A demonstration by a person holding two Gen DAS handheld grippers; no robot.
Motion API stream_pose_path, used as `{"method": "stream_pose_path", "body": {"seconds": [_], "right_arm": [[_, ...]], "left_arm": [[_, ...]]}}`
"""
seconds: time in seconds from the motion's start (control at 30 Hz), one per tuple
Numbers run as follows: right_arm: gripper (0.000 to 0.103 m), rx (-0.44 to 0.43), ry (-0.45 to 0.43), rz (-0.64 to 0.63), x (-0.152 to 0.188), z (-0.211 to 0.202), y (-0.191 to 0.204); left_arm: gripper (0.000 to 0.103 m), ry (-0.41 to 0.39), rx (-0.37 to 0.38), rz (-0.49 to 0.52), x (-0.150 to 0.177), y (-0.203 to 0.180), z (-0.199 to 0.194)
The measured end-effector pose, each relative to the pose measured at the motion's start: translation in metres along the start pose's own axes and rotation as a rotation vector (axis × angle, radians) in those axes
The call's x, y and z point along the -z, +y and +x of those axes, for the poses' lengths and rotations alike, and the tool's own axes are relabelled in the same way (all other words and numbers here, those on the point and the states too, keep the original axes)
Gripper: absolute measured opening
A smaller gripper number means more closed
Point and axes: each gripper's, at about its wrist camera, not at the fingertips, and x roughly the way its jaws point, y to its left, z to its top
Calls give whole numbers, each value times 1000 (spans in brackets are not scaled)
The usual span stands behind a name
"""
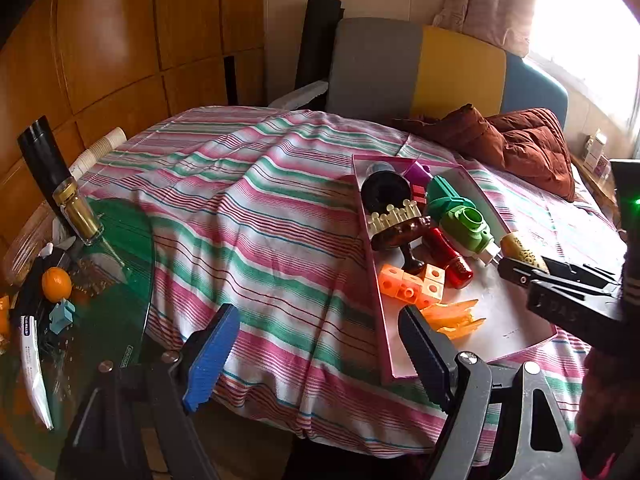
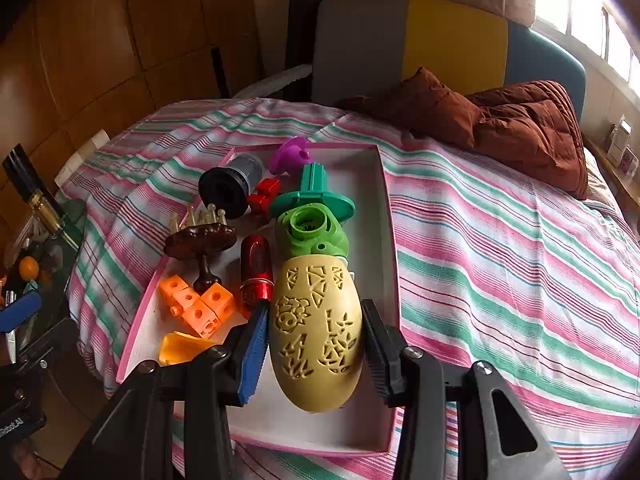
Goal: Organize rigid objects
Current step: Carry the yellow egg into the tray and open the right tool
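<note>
The right gripper (image 2: 314, 344) is clamped from both sides, its blue-padded finger pressed to the left of what it holds and its black finger to the right, both pointing forward and slightly down. The left gripper (image 1: 320, 352) hangs low to its left, fingers spread wide apart with nothing between them. From the left wrist view, the right gripper reaches in from the right edge.

- Carved egg (image 2: 316, 336): matt beige plastic, pierced with cut-out patterns.
- Red cylinder (image 2: 257, 270): glossy, metallic-looking.
- Striped bedsheet (image 2: 500, 240): wrinkled woven cloth.
- Wall panels (image 1: 112, 40): glossy wood.
</note>
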Motion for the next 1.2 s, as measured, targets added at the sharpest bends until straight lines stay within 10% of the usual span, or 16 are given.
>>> {"method": "stream_pose_path", "body": {"seconds": [1.0,1.2], "right_arm": [[44,100,78,6,10,39,-2],[45,120,-17,8,8,8,2]], "left_arm": [[83,11,-9,11,2,-5,2],[85,10,-22,5,4,-6,1]]}}
